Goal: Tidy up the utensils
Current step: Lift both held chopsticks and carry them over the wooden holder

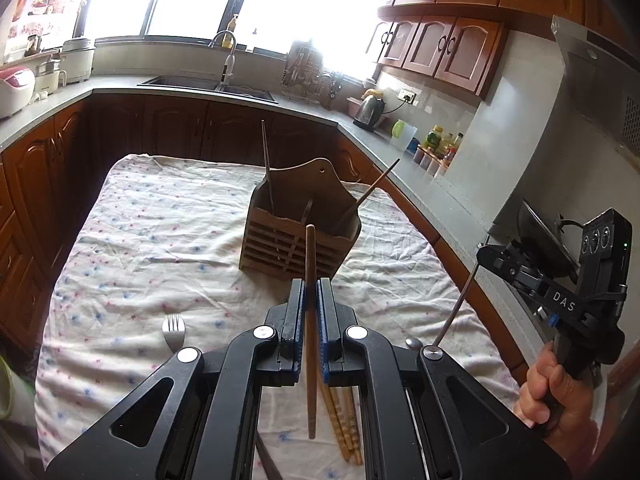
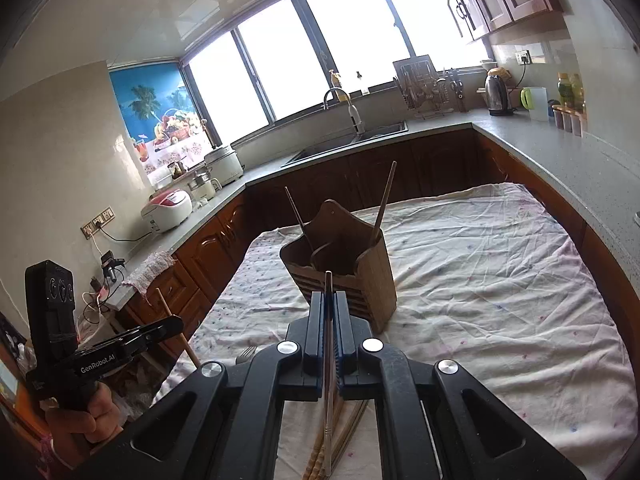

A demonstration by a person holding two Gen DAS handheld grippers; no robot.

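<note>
**Two thin utensils pinched, one narrow holder ahead**

Your left gripper (image 1: 310, 300) has its fingers closed on a wooden chopstick (image 1: 311, 320), which stands nearly upright between the blue pads, with its lower end hanging free above the loose chopsticks (image 1: 344, 424) on the worktop. Your right gripper (image 2: 329, 320) is clamped on a thin metal utensil (image 2: 328, 380), probably a spoon going by its bowl end in the left wrist view. Both are held up over the flowered cloth (image 1: 160, 220), short of the wooden utensil holder (image 1: 298, 232), which stands mid-cloth, well ahead of both.

The risks, as I judge them:

- Each grip is a narrow pinch on a long, smooth stick, so a quick swing could let it pivot or slide between the pads.
- Two chopsticks already lean outward from the holder's corners; a tip coming in low could knock them or catch the rim.
- The holder sits on wrinkled cloth and looks light, so a sideways push may tip or shift it.
- If you bring both hands to the opening together, the grippers may collide.
- The fork (image 1: 174, 332) lies near the cloth's edge, where a sleeve could drag it off.
</note>
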